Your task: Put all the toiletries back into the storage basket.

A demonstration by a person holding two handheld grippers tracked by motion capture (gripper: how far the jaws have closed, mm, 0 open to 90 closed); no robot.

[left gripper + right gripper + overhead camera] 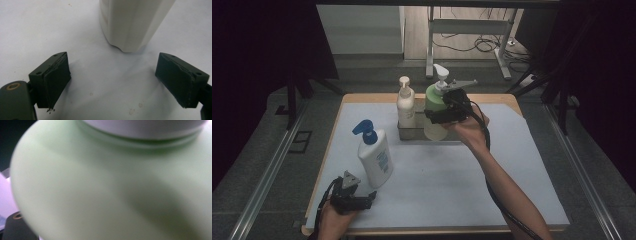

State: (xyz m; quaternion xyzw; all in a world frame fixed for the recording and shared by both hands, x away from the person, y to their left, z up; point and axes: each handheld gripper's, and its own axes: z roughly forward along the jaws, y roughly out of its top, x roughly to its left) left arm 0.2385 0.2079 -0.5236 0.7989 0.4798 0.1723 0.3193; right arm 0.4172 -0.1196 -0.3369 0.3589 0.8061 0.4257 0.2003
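A pale green pump bottle [432, 98] with a white pump head stands upright at the right end of a small metal rack [409, 133]. My right gripper [436, 116] is closed around its body from the right; whether its base rests on anything I cannot tell. In the right gripper view the green bottle [100, 185] sits very close and hides the jaws. A cream pump bottle [405, 103] stands in the rack. My left gripper [364, 200] rests low at the front left, open and empty [112, 77], just short of the base of a white bottle [132, 22] with a blue pump [376, 159].
A white mat [437, 185] covers the wooden table, whose edges show all around. The rack stands at the back centre. Dark floor, rails and a metal frame with cables lie beyond the table.
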